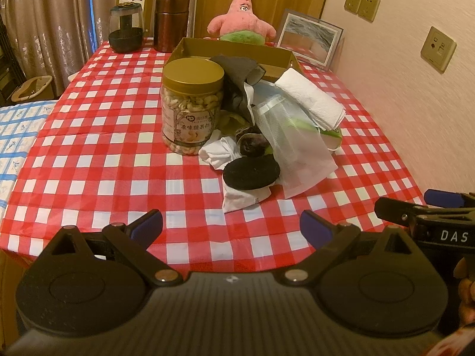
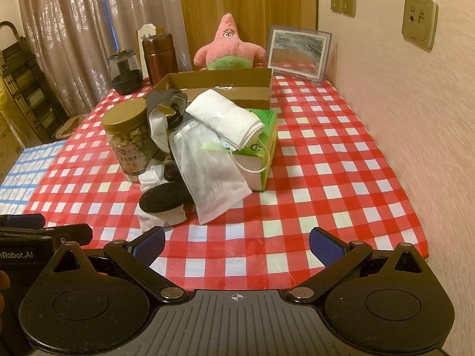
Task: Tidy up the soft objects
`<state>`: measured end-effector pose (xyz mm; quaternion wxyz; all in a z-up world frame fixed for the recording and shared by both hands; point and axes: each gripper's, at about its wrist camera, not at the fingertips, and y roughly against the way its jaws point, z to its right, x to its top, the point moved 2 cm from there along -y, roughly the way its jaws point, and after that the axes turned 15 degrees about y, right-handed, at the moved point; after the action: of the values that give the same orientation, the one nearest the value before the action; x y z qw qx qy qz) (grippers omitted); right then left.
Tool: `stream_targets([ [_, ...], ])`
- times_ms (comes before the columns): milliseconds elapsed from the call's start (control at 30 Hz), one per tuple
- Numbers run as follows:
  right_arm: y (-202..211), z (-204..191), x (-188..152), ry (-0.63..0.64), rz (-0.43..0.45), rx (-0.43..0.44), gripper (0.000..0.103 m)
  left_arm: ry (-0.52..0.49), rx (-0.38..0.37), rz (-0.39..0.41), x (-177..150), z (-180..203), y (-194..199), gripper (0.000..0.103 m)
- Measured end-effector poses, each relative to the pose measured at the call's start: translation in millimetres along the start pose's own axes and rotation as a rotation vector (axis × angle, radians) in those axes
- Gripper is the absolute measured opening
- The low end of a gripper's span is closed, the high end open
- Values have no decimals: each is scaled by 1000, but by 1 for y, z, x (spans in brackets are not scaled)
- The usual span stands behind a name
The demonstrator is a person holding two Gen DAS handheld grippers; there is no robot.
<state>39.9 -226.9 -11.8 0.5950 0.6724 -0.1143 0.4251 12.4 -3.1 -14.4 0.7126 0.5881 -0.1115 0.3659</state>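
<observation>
A heap of soft things lies mid-table: a folded white towel [image 1: 311,98] [image 2: 225,118], a white mesh bag [image 1: 292,145] [image 2: 207,166], a black round pad [image 1: 251,173] [image 2: 164,197] on white cloth, and dark grey fabric [image 1: 237,68] [image 2: 163,96]. Behind the heap sits an open cardboard box [image 1: 231,50] [image 2: 219,84], and behind that a pink star plush [image 1: 242,17] [image 2: 228,47]. My left gripper [image 1: 231,227] stands open over the table's near edge, short of the heap. My right gripper [image 2: 236,241] is open too, beside it to the right, nothing between its fingers.
A gold-lidded jar of cashews [image 1: 191,106] [image 2: 129,139] stands left of the heap. A green tissue box [image 2: 264,148] lies under the towel. At the back are a brown canister [image 1: 171,22], a dark glass jar [image 1: 126,28] and a framed picture [image 1: 310,40]. A wall runs along the right.
</observation>
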Motion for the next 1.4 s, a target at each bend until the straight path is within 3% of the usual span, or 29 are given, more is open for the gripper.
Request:
stream_targets([
  [867, -4, -1, -4, -2, -4, 1, 103, 2, -8, -10, -6, -1, -3, 98],
  [1400, -10, 1, -2, 13, 2, -2, 103, -37, -39, -33, 10, -1, -14, 97],
])
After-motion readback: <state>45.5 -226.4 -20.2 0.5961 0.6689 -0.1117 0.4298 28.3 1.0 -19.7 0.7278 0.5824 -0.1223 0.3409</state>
